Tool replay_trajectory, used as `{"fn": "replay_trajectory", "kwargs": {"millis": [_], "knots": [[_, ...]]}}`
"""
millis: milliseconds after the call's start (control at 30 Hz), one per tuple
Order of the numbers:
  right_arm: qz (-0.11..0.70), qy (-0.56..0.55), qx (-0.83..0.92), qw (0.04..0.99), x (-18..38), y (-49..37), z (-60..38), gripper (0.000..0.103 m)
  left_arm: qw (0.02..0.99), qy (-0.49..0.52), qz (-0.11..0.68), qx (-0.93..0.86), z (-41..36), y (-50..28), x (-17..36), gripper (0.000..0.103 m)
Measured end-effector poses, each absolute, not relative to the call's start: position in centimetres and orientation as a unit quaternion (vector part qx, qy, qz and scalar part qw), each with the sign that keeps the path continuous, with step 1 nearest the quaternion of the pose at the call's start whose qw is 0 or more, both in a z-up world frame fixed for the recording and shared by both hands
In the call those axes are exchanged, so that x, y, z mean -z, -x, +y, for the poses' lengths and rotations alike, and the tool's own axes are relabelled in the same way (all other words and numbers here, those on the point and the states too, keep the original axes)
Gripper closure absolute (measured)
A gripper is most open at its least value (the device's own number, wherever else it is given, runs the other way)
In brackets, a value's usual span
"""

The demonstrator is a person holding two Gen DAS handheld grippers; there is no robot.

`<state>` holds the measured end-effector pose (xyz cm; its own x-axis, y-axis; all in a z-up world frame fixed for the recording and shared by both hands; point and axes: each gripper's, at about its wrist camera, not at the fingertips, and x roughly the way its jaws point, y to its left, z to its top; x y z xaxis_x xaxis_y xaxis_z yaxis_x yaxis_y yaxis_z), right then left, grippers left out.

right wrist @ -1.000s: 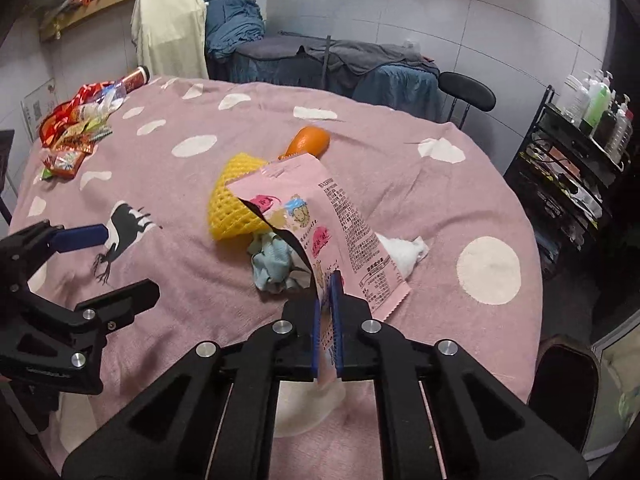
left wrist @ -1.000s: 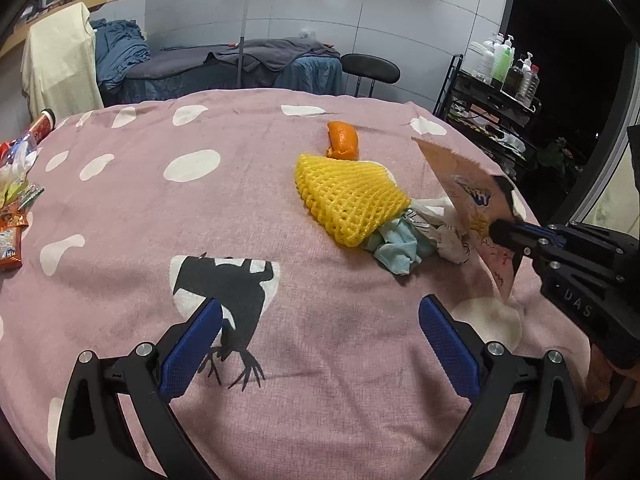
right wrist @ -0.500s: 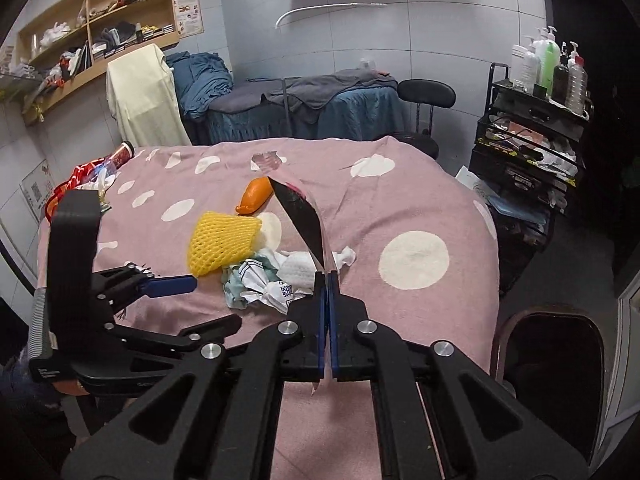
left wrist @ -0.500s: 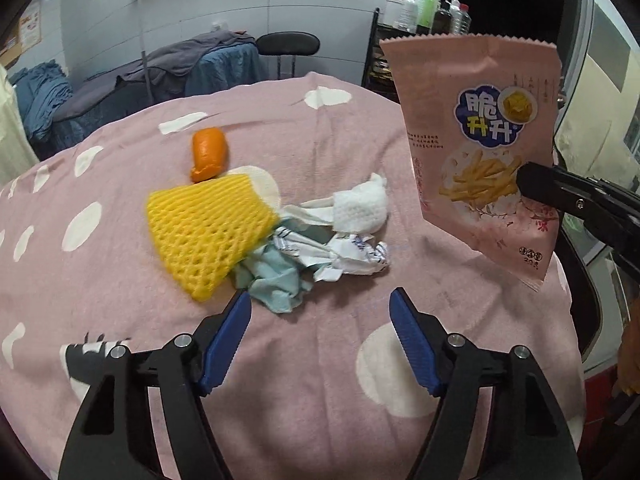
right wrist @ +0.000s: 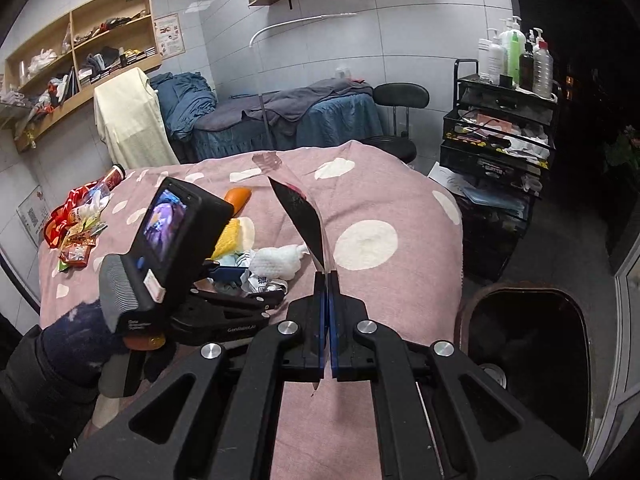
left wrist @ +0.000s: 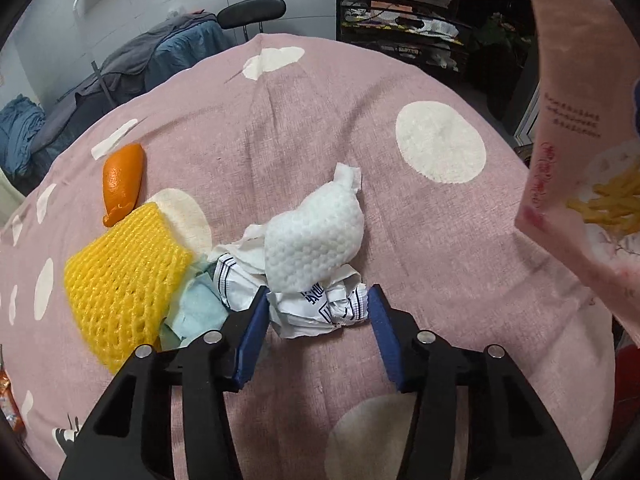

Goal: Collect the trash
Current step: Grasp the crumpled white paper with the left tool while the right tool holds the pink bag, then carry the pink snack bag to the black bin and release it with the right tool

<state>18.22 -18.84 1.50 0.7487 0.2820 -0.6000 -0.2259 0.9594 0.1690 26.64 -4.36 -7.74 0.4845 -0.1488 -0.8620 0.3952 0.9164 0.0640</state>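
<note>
**Left tongs closing around crumpled wrapper while right tongs hold a snack bag**

The left tongs (left wrist: 316, 320) point steeply down at a heap of trash on the counter (left wrist: 320, 128), which is covered with a pink cloth with white spots. Their blue pads (left wrist: 252, 336) have just been closing and now stand either side of a crumpled white wrapper (left wrist: 320, 312) with dark print. The left pad is touching or nearly touching the paper; the right pad sits just beside it, and whether it presses I cannot tell. The wrapper still lies on the cloth.

A white wad of tissue (left wrist: 316, 248) rests on the wrapper's far edge. To the left lie a pale blue scrap (left wrist: 200, 312), a yellow foam net (left wrist: 120, 280) and, beyond it, a piece of orange peel (left wrist: 120, 180).

The right tongs (right wrist: 327, 320) are pressed together, pinching the lower edge of a pink snack bag (right wrist: 304, 220), which stands up from them, seen edge-on, above the counter's near edge. In the left wrist view the same bag hangs at the right, showing a picture of fries.

A dark bin (right wrist: 528, 344) stands on the floor just right of the counter. Snack packets (right wrist: 76, 232) lie at the far left of the cloth. A dark sleeve (right wrist: 60, 360) shows behind the left gripper.
</note>
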Motion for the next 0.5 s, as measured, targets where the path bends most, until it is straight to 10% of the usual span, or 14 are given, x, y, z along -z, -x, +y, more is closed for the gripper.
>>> {"fn": "replay_trajectory", "kwargs": {"millis": [500], "knots": [[0.311,-0.094,-0.105,0.94,-0.9,-15.6,-24.3,0.1,0.888,-0.026,0.416,0.194,-2.3,-21.3,3.8,0.073]]}}
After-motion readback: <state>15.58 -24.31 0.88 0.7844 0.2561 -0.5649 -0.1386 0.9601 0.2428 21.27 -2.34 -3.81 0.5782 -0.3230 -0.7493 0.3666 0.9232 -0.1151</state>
